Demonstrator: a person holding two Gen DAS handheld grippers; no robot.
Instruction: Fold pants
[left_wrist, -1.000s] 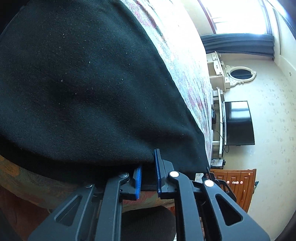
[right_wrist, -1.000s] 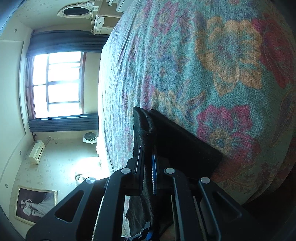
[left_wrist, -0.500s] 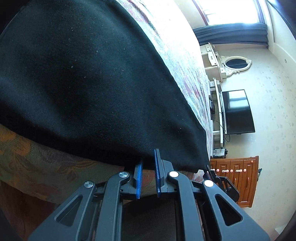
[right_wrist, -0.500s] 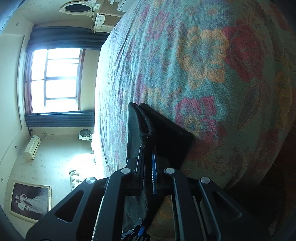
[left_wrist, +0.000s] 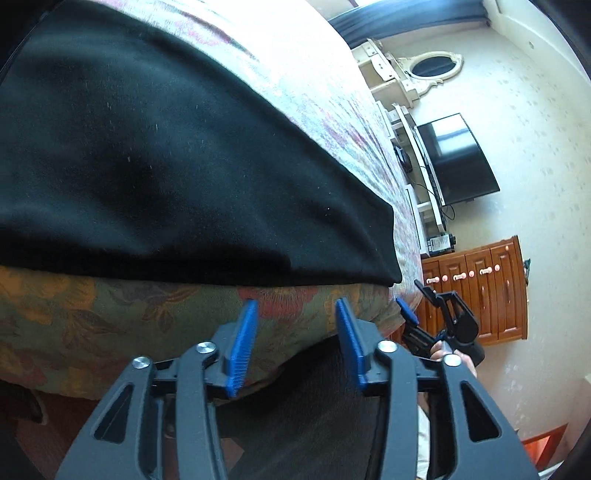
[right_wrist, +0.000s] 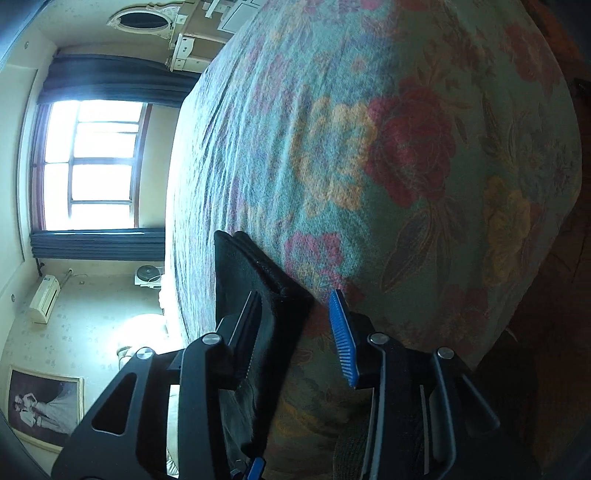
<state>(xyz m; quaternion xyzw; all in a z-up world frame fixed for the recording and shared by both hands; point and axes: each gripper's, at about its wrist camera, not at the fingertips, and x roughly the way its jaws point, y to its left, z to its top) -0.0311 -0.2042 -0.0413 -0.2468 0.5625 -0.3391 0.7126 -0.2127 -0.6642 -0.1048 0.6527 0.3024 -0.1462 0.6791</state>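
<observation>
Black pants (left_wrist: 166, 166) lie spread flat on the floral bedspread (left_wrist: 110, 314), their folded edge just short of the bed's near side. My left gripper (left_wrist: 295, 306) is open below that edge, with nothing between its blue pads. In the right wrist view, my right gripper (right_wrist: 295, 299) is open too. A corner of the pants (right_wrist: 251, 280) lies on the bed (right_wrist: 369, 147) between its fingers, close against the left one. The right gripper (left_wrist: 439, 317) also shows in the left wrist view, past the corner of the pants, held by a hand.
A black TV (left_wrist: 458, 158) hangs on the wall above a white stand. A wooden cabinet (left_wrist: 480, 291) stands beyond the bed's corner. A bright window (right_wrist: 96, 166) with dark curtains lies past the bed's far end. A framed picture (right_wrist: 40, 402) hangs on the wall.
Both grippers have opened and let go of the pants. The left one has drawn back from the pants' edge, which now rests on the bedspread.
</observation>
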